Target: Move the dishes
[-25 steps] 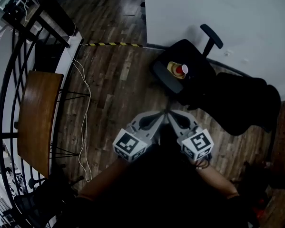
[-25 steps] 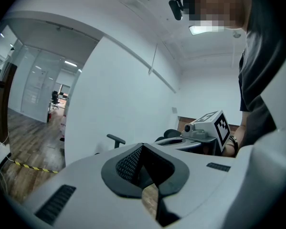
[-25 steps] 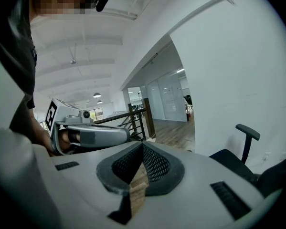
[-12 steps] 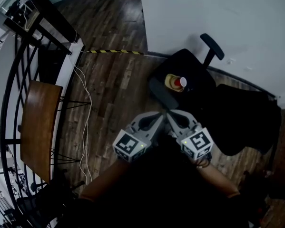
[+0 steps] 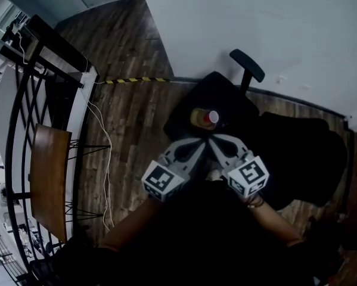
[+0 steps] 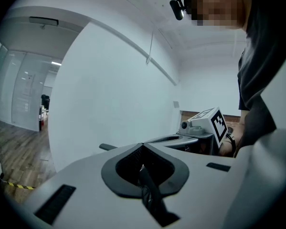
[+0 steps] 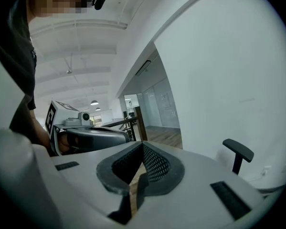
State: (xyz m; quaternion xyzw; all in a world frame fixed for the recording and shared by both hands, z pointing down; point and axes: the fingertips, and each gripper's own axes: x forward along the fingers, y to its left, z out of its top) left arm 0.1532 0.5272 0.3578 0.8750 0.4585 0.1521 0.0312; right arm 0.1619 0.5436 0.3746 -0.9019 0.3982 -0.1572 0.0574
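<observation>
In the head view a red cup with a white inside stands beside a yellowish dish on the seat of a black office chair. Just short of them, my left gripper and right gripper are held side by side with their tips almost touching each other. Both are shut with nothing between the jaws. The left gripper view shows its shut jaws meeting in front of a white wall, with the right gripper's marker cube beside it. In the right gripper view the left gripper shows at left.
A white wall runs behind the chair, whose armrest sticks up. More black seating is at right. At left are a black railing, a wooden tabletop, a white cable and striped floor tape.
The chair with the cup and dish has come closer to my gripper tips in the head view. Both grippers stay shut and side by side.
</observation>
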